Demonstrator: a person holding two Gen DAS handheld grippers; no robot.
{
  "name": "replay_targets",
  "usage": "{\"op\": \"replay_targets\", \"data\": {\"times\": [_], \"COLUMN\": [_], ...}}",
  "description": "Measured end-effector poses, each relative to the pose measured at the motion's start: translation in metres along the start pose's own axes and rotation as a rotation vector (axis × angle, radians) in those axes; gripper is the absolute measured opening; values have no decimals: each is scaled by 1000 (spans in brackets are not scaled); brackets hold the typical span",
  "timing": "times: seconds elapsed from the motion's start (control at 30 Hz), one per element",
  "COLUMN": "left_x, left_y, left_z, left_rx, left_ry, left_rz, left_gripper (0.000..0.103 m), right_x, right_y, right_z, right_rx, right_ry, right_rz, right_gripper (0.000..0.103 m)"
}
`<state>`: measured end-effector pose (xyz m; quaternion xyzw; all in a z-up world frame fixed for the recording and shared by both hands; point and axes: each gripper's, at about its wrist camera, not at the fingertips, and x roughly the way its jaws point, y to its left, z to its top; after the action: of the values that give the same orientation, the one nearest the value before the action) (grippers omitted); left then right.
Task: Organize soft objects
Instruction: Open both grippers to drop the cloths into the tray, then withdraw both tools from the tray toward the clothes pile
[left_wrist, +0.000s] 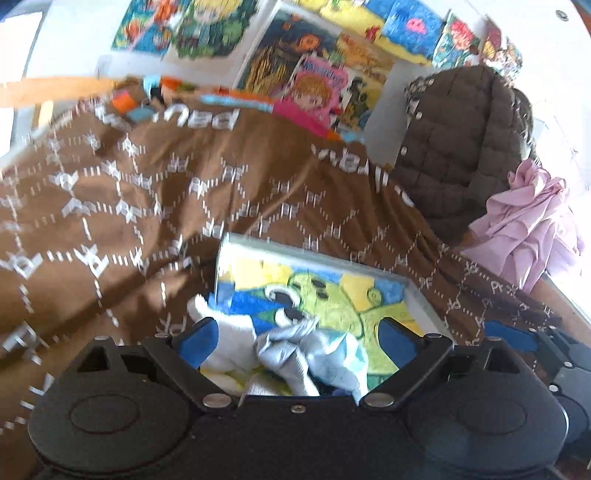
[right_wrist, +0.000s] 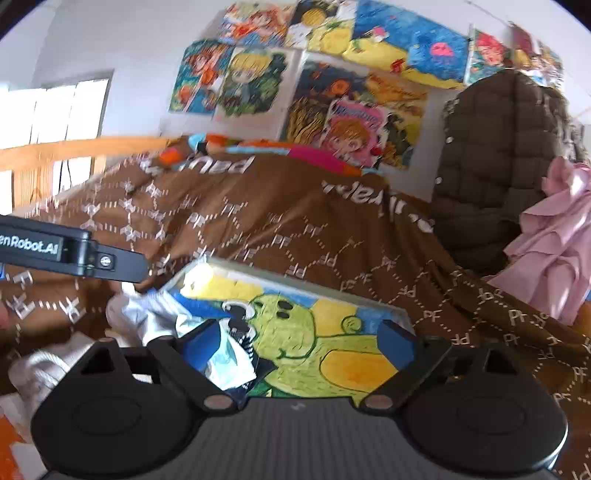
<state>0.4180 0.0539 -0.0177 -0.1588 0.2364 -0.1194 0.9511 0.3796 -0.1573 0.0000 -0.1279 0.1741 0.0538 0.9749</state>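
With both claws spread wide and nothing pinched, this reads as the release step: the garment is just set down, not yet tidy. Left claw (left_wrist: 295, 332) has the white-and-pale-blue cloth bundle (left_wrist: 295, 354) lying loose between its blue pads, no pad pressing on it. Right claw (right_wrist: 299, 339) is likewise open; the bundle (right_wrist: 221, 347) sits by its left pad, mostly off to that side.

Bundle lies crumpled on the near-left part of a painted canvas (left_wrist: 354, 291) showing a green cartoon figure, which rests flat on the brown patterned bedspread (left_wrist: 184, 192).

Cloth looks thin, limp, bunched, edges not findable here.

Next move, my guess: find a hem or corner, pinch it, then flatten or fold. Pink fabric (left_wrist: 528, 221) at right may be next.
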Motion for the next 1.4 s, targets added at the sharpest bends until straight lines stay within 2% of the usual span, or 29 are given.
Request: {"op": "replay_targets", "data": {"times": [0.1, 0.17, 0.23, 0.67, 0.87, 1.1, 1.4], "left_x": [-21, -36, -51, -126, -153, -179, -199], "left_y": [-12, -20, -27, -79, -100, -110, -113], "left_z": [6, 7, 5, -10, -29, -63, -106], "left_rx": [40, 69, 96, 189, 219, 242, 256], "left_ry": [-49, -81, -116, -169, -165, -118, -80], "left_rz": [23, 38, 54, 90, 109, 133, 139], "left_gripper": [95, 102, 102, 102, 102, 102, 102], "right_x": [-20, -33, -46, -138, -174, -209, -243], "right_y": [-10, -17, -22, -50, -61, -74, -69], "right_z": [5, 7, 8, -12, -34, -55, -77], "right_rx": [47, 83, 122, 228, 266, 339, 336], "right_ry": [-32, -52, -67, -167, -156, -144, -105], "right_rz": [-2, -2, 5, -11, -25, -39, -44], "right_gripper": [99, 101, 103, 103, 103, 103, 103]}}
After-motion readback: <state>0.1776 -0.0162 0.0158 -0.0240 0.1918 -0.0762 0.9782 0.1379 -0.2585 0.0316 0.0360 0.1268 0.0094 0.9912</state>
